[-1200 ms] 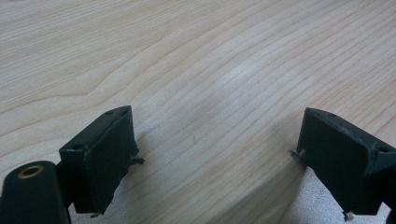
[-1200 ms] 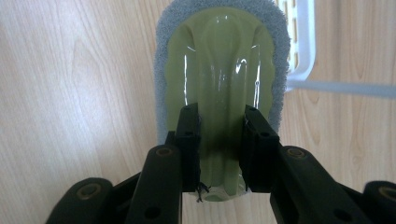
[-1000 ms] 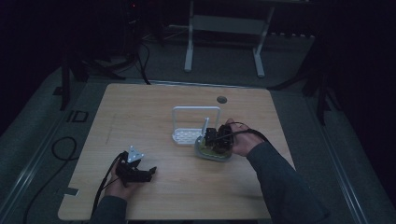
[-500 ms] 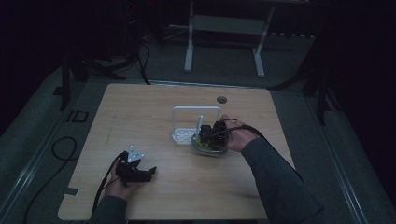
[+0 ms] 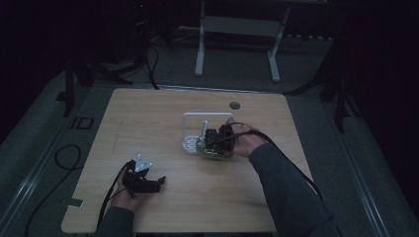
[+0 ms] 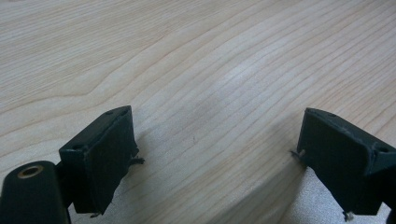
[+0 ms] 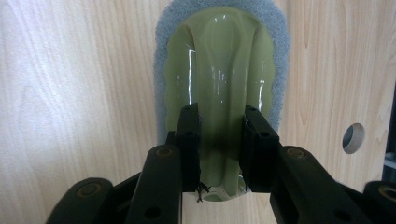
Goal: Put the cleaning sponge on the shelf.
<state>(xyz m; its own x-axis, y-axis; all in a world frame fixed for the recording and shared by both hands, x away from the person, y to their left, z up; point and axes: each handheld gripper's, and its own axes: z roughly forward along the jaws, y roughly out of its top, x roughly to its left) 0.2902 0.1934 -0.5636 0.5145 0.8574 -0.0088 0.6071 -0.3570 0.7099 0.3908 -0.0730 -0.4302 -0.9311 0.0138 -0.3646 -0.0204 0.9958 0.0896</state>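
Fingers on the left gripper point(image 5: 157, 181) stand wide apart with nothing between them, low over bare wood near the front left of the tabletop point(image 5: 148, 123); in the left gripper view both black pads point(image 6: 100, 158) sit close above the grain, and the person's left hand point(image 5: 129, 193) simply rests there with it. That side looks idle to me.

Moving across toward the middle, a white wire rack point(image 5: 197, 129) stands on the wood, and touching its near right corner lies the scrubbing brush point(image 5: 215, 152), a pale green plastic body with a grey pad under it. From the right gripper view the brush point(image 7: 219, 79) is much plainer: a glossy green raised grip running down its middle, the grey scrubbing pad showing as a fringe all round, flat on the wood, with a round cable hole point(image 7: 353, 138) in the tabletop off to one side.

The right gripper point(image 5: 211, 139) has come in from the right over the brush, and its fingers point(image 7: 189, 144) are closed against either side of that raised grip, so I would say it is clamped on the brush. My reading is that the grasp is made and the lift is the step in hand. Next it needs a straight, steady pull upward, keeping clear of the rack's wire frame just beside it, since the slick plastic ridge could slide out of the pinch.
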